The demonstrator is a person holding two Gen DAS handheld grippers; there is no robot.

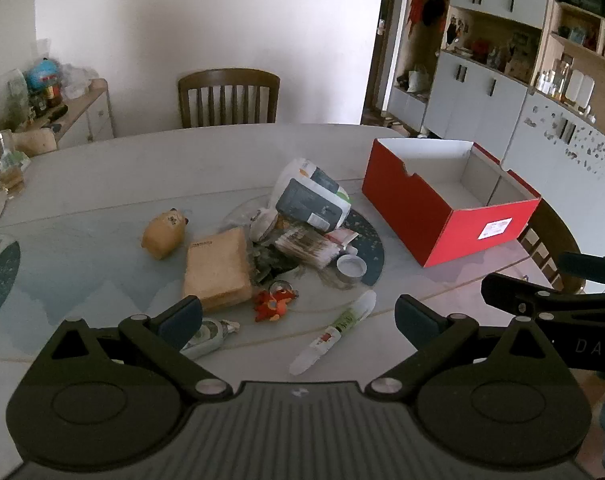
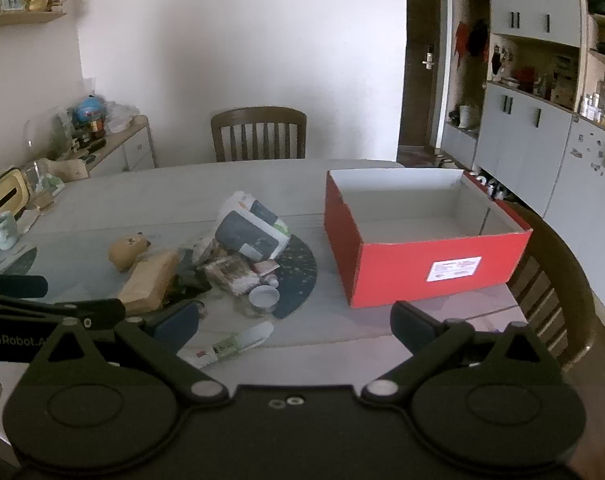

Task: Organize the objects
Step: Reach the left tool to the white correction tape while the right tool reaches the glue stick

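Both claws, left and right, gape wide and empty above the surface, low in their frames. Clutter is heaped mid-frame: pouches, a tan block, a tube lying nearest, while the red box stands bare at the right. Reaching into that loose heap could, I judge, knock neighbours aside, and the slim tube may roll or slip from the pads.
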